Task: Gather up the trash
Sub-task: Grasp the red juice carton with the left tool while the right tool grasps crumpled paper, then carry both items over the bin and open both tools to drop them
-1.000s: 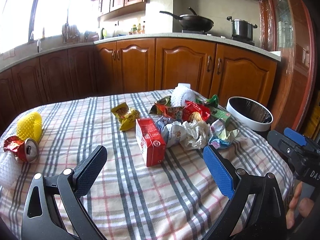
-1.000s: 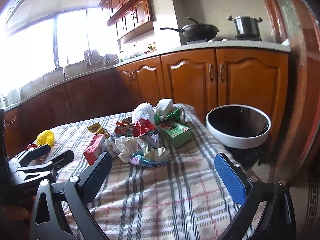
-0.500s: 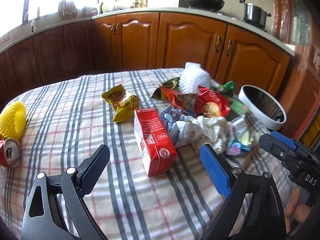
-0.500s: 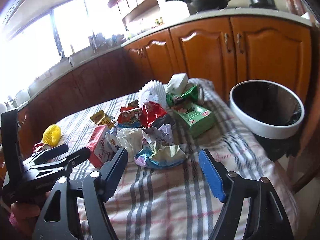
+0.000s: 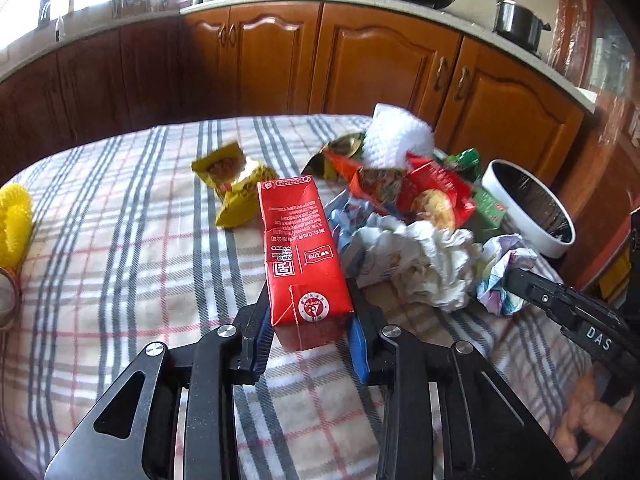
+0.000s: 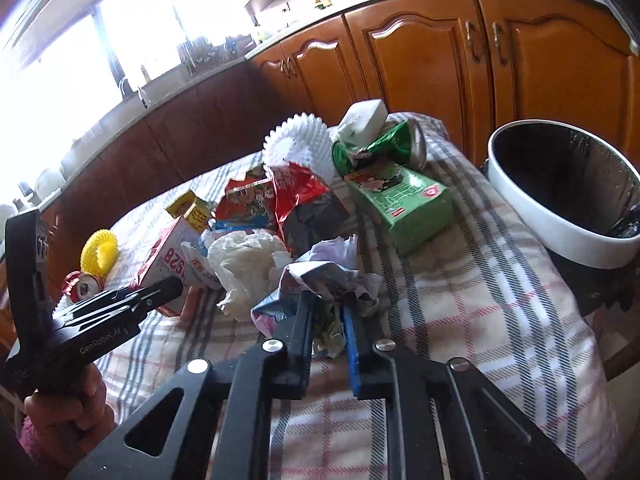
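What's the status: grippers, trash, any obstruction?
Left gripper closing on red carton. Right gripper closing on crumpled wrapper. Bin open, path unobstructed.

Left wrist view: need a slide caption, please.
Left gripper closing on a red carton on the checked tablecloth.

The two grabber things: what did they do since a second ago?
Both went forward and down to the trash pile, and their jaws are closing. The left hand-held gripper now clamps the red carton; the right hand-held gripper pinches the crumpled colourful wrapper. The trash bin, green box and yellow wrapper stayed put.
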Demonstrator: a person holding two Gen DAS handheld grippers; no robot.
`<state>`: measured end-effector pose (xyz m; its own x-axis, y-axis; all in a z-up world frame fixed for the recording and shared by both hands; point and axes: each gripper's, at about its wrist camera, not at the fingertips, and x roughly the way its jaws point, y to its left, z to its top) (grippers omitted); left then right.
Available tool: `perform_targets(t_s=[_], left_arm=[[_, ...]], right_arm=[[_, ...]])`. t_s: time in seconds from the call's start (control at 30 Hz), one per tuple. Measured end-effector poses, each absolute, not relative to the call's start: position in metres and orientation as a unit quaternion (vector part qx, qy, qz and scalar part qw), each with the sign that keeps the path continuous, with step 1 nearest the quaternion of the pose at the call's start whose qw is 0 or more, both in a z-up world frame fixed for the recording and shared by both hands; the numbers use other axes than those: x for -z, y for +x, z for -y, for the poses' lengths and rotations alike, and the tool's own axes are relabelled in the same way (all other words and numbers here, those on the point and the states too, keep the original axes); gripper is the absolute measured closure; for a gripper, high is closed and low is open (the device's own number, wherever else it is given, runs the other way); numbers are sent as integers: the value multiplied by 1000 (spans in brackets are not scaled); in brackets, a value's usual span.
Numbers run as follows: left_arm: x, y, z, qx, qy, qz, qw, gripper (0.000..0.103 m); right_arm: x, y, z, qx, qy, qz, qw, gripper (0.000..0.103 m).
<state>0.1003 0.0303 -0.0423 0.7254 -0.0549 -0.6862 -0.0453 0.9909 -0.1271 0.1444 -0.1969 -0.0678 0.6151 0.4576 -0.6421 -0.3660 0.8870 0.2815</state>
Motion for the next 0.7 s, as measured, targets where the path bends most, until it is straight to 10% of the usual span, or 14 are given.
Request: perform_targets(t_s=[0.7], left_arm=[[-18,106,92,167,-21,-335,927,74]], right_arm=[[27,136,304,-149,110,-323,928,91]])
